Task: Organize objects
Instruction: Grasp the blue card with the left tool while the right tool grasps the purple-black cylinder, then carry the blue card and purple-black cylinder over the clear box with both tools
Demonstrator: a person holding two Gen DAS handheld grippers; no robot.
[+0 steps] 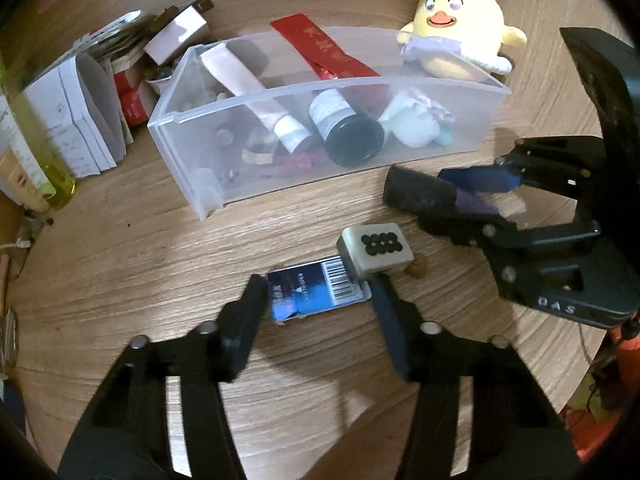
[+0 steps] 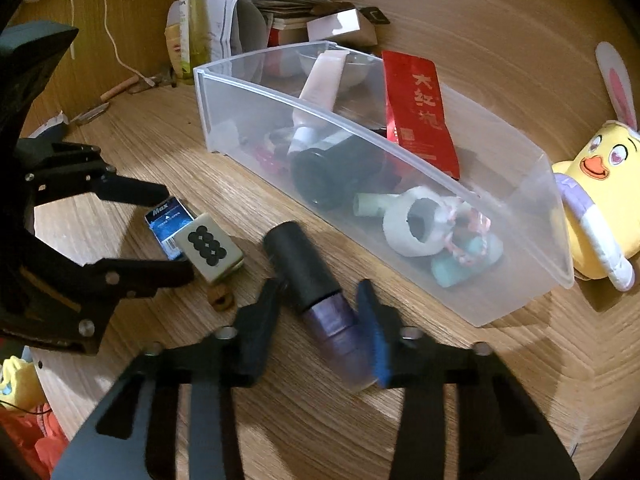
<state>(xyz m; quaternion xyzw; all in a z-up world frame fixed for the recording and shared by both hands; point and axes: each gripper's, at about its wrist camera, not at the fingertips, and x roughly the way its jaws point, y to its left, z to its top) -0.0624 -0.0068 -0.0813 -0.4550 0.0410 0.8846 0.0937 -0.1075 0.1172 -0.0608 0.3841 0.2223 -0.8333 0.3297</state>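
Note:
A clear plastic bin (image 1: 192,168) (image 2: 520,300) lies on the wooden table and holds a pink tube (image 1: 256,92), a dark bottle (image 1: 348,132), a red packet (image 2: 420,120) and small items. My left gripper (image 1: 320,296) is open around a blue box (image 1: 320,292) (image 2: 168,224), with a mahjong tile (image 1: 376,250) (image 2: 210,248) lying on the box's end. My right gripper (image 2: 320,316) (image 1: 452,200) is open and straddles a purple bottle with a black cap (image 2: 320,292) (image 1: 436,196) that lies on the table beside the bin; one blue pad touches it.
A yellow chick plush (image 1: 460,36) (image 2: 600,200) sits behind the bin. Papers and boxes (image 1: 80,112) and a yellow-green bottle (image 1: 36,152) stand at the far left. A small brown piece (image 2: 220,298) lies by the tile.

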